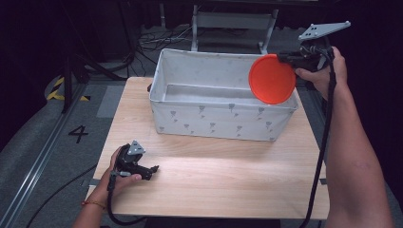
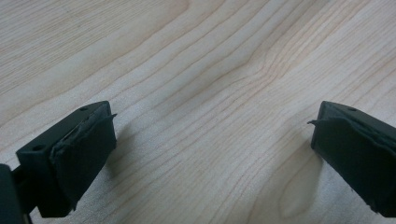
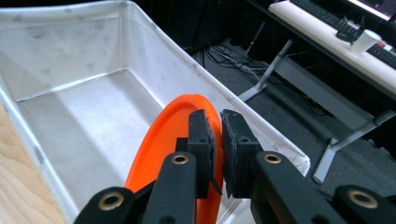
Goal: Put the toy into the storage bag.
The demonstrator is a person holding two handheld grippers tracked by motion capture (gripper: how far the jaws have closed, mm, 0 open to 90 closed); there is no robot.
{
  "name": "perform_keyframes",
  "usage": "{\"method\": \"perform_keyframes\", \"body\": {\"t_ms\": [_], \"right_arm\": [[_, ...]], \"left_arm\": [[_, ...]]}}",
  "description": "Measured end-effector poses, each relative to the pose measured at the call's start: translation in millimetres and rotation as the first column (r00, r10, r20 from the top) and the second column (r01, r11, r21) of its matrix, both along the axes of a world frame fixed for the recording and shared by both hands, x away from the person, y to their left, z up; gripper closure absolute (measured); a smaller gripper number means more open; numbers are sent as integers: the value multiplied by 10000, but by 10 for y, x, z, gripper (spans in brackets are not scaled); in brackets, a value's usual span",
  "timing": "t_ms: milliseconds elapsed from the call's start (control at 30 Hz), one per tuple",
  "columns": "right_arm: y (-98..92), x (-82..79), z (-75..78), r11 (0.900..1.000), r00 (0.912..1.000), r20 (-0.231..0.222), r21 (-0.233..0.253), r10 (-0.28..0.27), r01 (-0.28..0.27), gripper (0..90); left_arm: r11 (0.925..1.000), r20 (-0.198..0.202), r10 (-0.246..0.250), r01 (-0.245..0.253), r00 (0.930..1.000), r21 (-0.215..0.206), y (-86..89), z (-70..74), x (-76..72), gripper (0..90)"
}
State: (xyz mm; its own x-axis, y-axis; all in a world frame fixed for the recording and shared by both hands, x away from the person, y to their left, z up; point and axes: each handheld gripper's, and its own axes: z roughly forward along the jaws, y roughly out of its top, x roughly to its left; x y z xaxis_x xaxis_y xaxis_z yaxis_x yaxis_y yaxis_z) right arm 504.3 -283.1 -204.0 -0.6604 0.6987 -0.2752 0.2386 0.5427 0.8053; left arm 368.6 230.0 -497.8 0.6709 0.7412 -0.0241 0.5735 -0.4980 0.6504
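An orange round plate [image 1: 272, 79] hangs tilted over the right end of a white fabric bin [image 1: 209, 118], pinched at its rim by my right gripper [image 1: 284, 58]. In the right gripper view the plate [image 3: 159, 144] sits edge-on between the jaws of the right gripper [image 3: 219, 135], above the bin's bare floor [image 3: 88, 121]. My left gripper [image 1: 153, 169] rests on the wooden table [image 1: 228, 180] at the front left, held by a hand. Its jaws stand wide apart in the left gripper view, the left gripper [image 2: 212, 135] holding nothing over bare wood.
The bin stands at the back half of the table and its inside shows nothing in it. Beyond the table are cables on the floor [image 1: 157, 40] and a metal desk frame [image 1: 233, 23]. A desk with a keyboard and cup [image 3: 364, 42] lies to the right.
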Motion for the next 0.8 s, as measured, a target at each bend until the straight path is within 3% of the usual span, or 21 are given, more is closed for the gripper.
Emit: {"method": "perform_keyframes", "body": {"t_ms": [333,533,667,800], "right_arm": [[26,79,-246,9962,9961,-229,-136,852,-856,826],[98,134,-341,9909,9923,-508,-679,1132,-1165,827],[188,188,-471,9794,9862,-973,-1393,1336,-1464,827],[269,215,-587,9573,9743,-1547,-2134,1638,-1949,827]], "left_arm": [[10000,-4,-6,6,10000,0,0,0,1,2],[10000,-5,-5,5,10000,-3,0,0,1,2],[10000,-4,-4,4,10000,-1,0,0,1,2],[10000,-8,-41,41,10000,-25,0,-2,5,2]]}}
